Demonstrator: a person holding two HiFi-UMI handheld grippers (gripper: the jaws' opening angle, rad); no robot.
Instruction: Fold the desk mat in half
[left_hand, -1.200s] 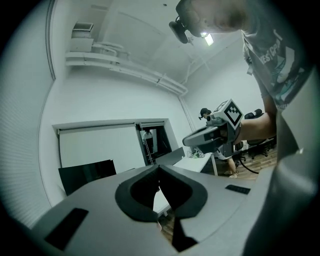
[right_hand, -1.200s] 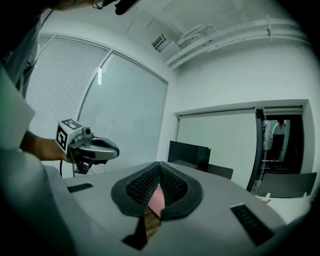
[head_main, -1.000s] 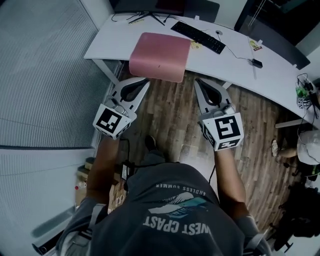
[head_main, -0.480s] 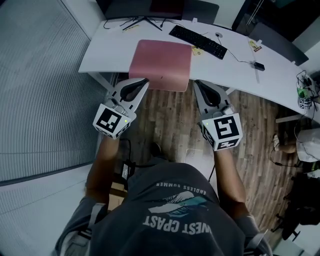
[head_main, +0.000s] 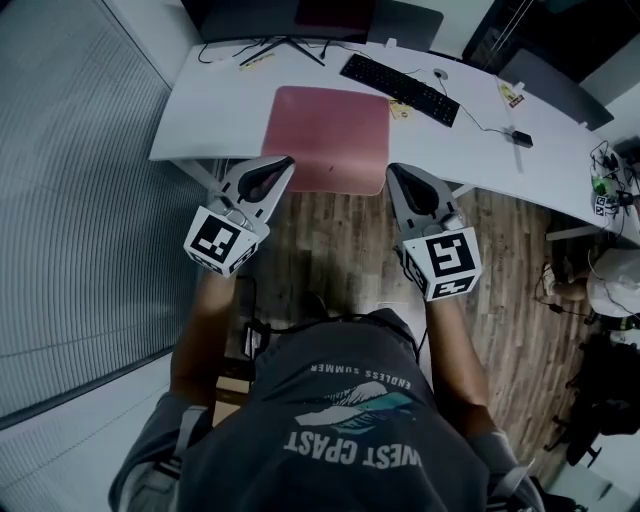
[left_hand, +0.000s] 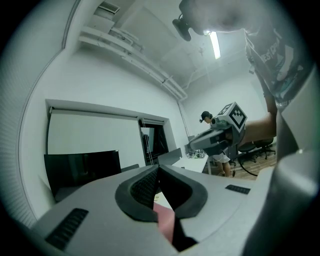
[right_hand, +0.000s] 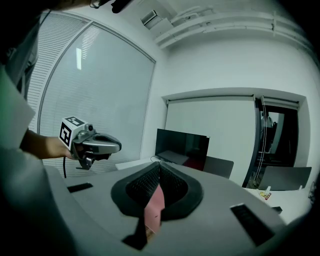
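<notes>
The pink desk mat (head_main: 328, 130) lies flat and unfolded on the white desk (head_main: 215, 115), its near edge at the desk's front edge. My left gripper (head_main: 288, 159) is shut and empty, its tip over the mat's near left corner. My right gripper (head_main: 391, 168) is shut and empty as well, level with the near right corner. Whether either tip touches the mat I cannot tell. In the left gripper view the jaws (left_hand: 158, 167) meet, with a strip of pink mat (left_hand: 165, 222) showing through the gap below them. The right gripper view shows the same: closed jaws (right_hand: 159, 165) over pink (right_hand: 155, 210).
A black keyboard (head_main: 400, 88) lies behind the mat at the right, a monitor stand (head_main: 290, 45) behind it at the left. A small black device (head_main: 518, 138) on a cable sits further right. Wood floor (head_main: 330, 240) lies below me. Another person (head_main: 610, 285) sits at the far right.
The desk and mat have come closer and lower in the head view. Both gripper tips now reach the mat's near edge. Both jaws stayed shut.
</notes>
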